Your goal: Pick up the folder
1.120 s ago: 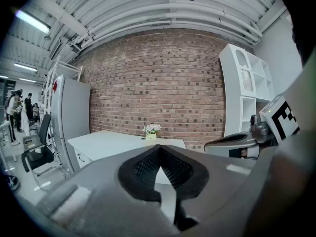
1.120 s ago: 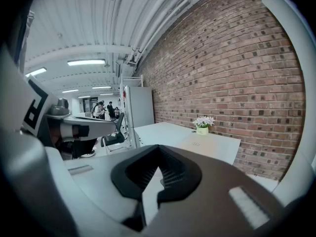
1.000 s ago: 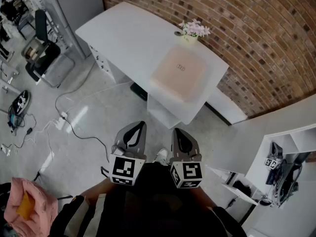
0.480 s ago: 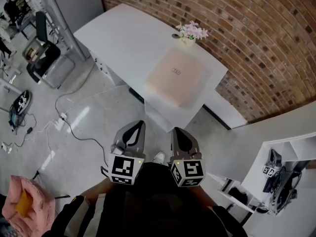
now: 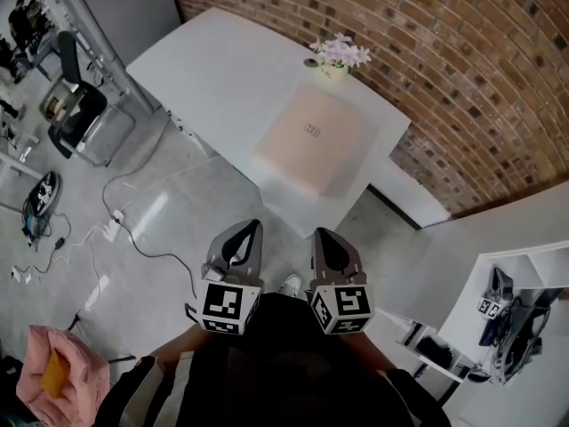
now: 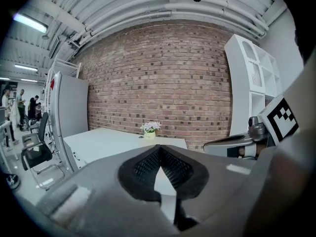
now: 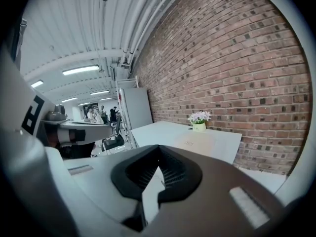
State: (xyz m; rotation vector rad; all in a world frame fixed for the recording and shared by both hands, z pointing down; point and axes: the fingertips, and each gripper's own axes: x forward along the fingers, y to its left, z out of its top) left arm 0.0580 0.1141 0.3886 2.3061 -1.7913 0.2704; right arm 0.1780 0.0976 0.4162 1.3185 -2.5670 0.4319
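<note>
While you stand on the open floor short of the table, the stock reads thus, left to right. Office chair and floor cables: far left, well clear of your path. Pink cloth: on the floor by your left side, no part of the job. White table: ahead, one long edge along the brick wall. Your left gripper: held low in front of your body and aimed at the table, jaws pressed together with nothing between them. Folder: pale, lying flat at the table's right end, reaching from near the flower pot at the wall-side edge to the edge facing you; probably left there so its near edge can be reached from where you stand. Your right gripper: just beside the left and also aimed at the table, jaws likewise closed on nothing. This reads as a carrying posture for the approach, so you would need to part the jaws before reaching the folder. White shelf unit: far right, apart from the table.
</note>
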